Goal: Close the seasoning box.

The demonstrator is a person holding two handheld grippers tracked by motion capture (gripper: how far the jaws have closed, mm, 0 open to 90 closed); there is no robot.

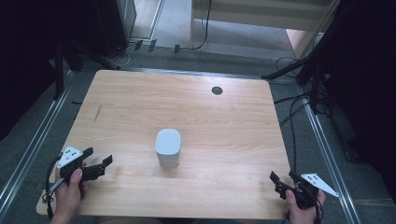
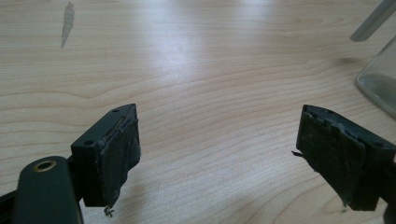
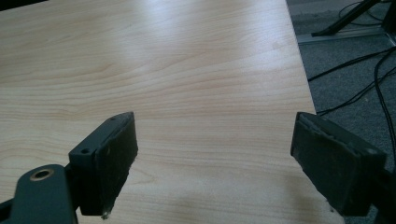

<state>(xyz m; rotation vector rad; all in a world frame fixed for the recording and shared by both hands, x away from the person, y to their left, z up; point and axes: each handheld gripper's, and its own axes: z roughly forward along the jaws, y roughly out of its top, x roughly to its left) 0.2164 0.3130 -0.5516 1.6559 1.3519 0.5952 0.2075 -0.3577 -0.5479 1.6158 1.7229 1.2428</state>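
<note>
A white rounded-square lidded jar (image 1: pixel 168 148) stands mid-table on pale grained wood (image 1: pixel 224 126), well apart from the left gripper (image 1: pixel 99 164) and right gripper (image 1: pixel 283 179), both black, rough-padded, jaws spread and empty.

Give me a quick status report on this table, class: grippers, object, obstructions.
Left gripper open, empty. Right gripper open, empty. White-lidded container upright mid-table, untouched. Nothing in the way.
</note>
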